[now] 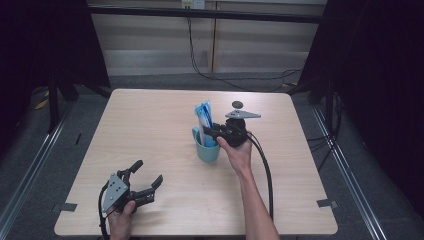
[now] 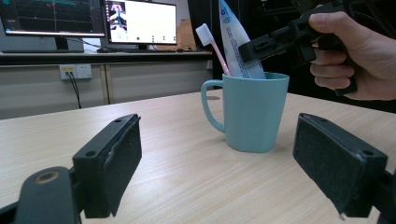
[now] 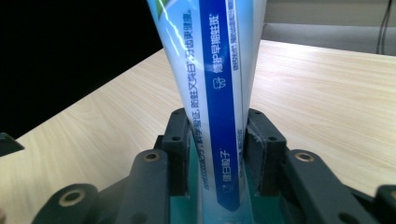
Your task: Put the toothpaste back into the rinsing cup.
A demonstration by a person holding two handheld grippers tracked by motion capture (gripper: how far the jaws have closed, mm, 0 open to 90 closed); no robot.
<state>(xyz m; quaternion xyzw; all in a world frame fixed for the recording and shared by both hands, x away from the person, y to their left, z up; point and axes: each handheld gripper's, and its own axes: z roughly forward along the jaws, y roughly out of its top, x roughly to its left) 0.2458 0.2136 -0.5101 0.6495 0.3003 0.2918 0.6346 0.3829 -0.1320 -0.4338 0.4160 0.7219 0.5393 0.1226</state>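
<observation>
**Pale wood-grain table, teal mug at centre**

On the table [image 1: 150, 130] a smooth teal mug [image 1: 207, 150] is stood, holding a pink toothbrush [image 2: 212, 46] and a flat blue-white toothpaste tube [image 3: 219, 93]. The tube is flanked by the right gripper's [image 1: 212, 132] jaws; contact cannot be told. The left gripper's [image 1: 147, 175] jaws are spread wide, empty.

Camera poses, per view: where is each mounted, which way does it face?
High view: above the person's side, looking forward and down on the table; both forearms, left gripper, right gripper.
Left gripper view: low, level, toward the mug.
Right gripper view: along its jaws, around the toothpaste tube.
Shared: mug, tube.
</observation>
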